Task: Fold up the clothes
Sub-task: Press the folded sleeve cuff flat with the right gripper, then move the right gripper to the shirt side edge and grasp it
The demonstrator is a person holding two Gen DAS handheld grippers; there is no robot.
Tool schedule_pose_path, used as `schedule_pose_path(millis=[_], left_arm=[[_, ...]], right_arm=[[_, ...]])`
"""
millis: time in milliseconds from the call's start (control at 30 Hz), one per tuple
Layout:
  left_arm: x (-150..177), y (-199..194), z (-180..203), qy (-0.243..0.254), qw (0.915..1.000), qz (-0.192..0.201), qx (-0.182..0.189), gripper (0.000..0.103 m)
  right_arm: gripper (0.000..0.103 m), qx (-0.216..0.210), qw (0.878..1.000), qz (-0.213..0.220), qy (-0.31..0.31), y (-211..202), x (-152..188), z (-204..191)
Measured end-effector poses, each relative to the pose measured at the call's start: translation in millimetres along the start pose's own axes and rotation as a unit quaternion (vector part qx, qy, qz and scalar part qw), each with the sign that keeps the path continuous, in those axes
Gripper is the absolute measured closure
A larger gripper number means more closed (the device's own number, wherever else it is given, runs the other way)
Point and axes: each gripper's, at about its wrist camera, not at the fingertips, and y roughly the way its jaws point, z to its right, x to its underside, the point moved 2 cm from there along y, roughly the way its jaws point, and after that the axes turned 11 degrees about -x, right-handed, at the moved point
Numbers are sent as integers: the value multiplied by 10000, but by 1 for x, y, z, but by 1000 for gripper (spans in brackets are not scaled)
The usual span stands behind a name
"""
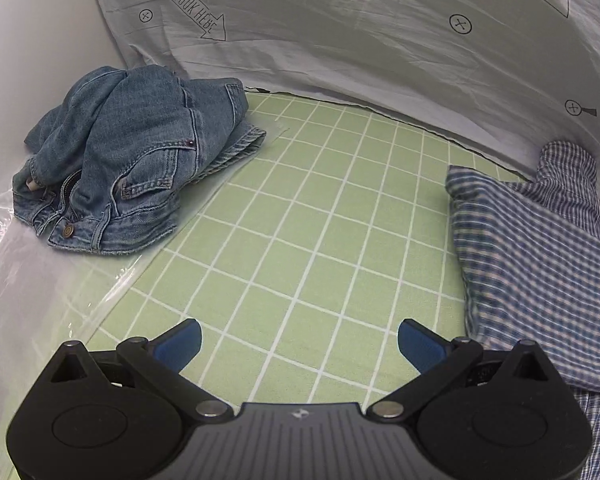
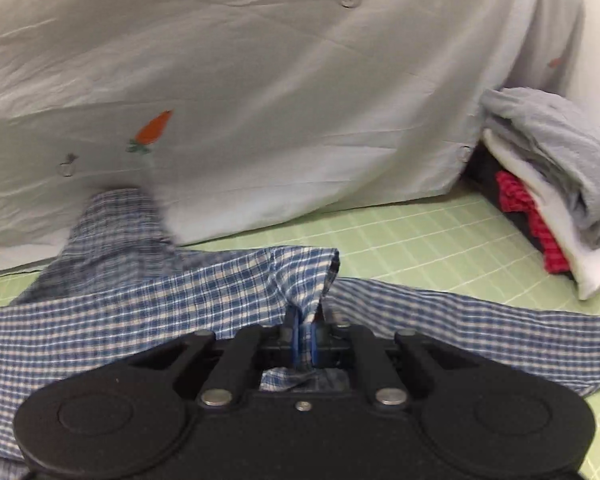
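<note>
The blue checked shirt (image 2: 148,304) lies spread on the green grid mat (image 2: 440,240); I judge it light, limp and prone to sagging, best pinched at a hem edge. My right gripper (image 2: 305,340), angled downward, is clenched on a fold of it. My left gripper (image 1: 299,346) hovers released above the mat, shirt beside it.

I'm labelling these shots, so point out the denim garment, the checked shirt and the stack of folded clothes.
denim garment (image 1: 140,156), left wrist view, crumpled middle.
checked shirt (image 2: 204,288), right wrist view, flat panel.
stack of folded clothes (image 2: 556,184), right wrist view, white layer.
</note>
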Motion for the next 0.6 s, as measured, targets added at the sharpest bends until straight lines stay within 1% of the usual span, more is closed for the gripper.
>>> schedule_pose_path(millis=[33, 100, 133, 167, 200, 233, 267, 300, 333, 367, 400, 433, 500, 533, 600], left_arm=[[0, 0, 2, 22, 10000, -9, 7, 0], [-1, -8, 5, 94, 9999, 38, 115, 0], [-1, -14, 5, 118, 9998, 92, 145, 0], [-1, -20, 5, 137, 9996, 153, 168, 0], [0, -27, 5, 135, 9995, 207, 181, 0], [2, -33, 3, 126, 9994, 258, 191, 0], [5, -41, 2, 92, 9992, 300, 228, 0], [8, -48, 0, 50, 9990, 338, 275, 0], [12, -55, -2, 14, 9988, 363, 325, 0], [18, -62, -3, 10, 9986, 393, 367, 0], [25, -69, -4, 16, 9983, 426, 404, 0], [32, -76, -5, 22, 9980, 460, 442, 0], [48, -88, -6, 84, 9975, 506, 483, 0], [58, -93, -6, 112, 9974, 511, 503, 0], [78, -104, -7, 129, 9974, 487, 519, 0]], right_arm=[[97, 68, 9999, -121, -44, 7, 3, 6], [96, 67, 9993, -365, -28, 17, 9, 16], [95, 60, 9992, -395, -6, 16, 10, 17], [91, 49, 9993, -363, 26, 13, 11, 16], [81, 37, 9994, -331, 57, 9, 12, 15], [74, 11, 9996, -250, 122, 0, 13, 13], [62, -25, 9997, -135, 209, -11, 15, 11], [53, -61, 9995, -20, 297, -23, 17, 8], [48, -118, 9991, 62, 401, -35, 20, 5], [38, -190, 9985, 110, 495, -46, 24, 1], [30, -258, 9979, 154, 570, -59, 30, -2], [28, -320, 9975, 183, 595, -71, 38, -4], [15, -448, 9973, 210, 546, -94, 55, -9], [12, -511, 9973, 210, 478, -105, 65, -12], [2, -613, 9974, 159, 358, -122, 84, -14]])
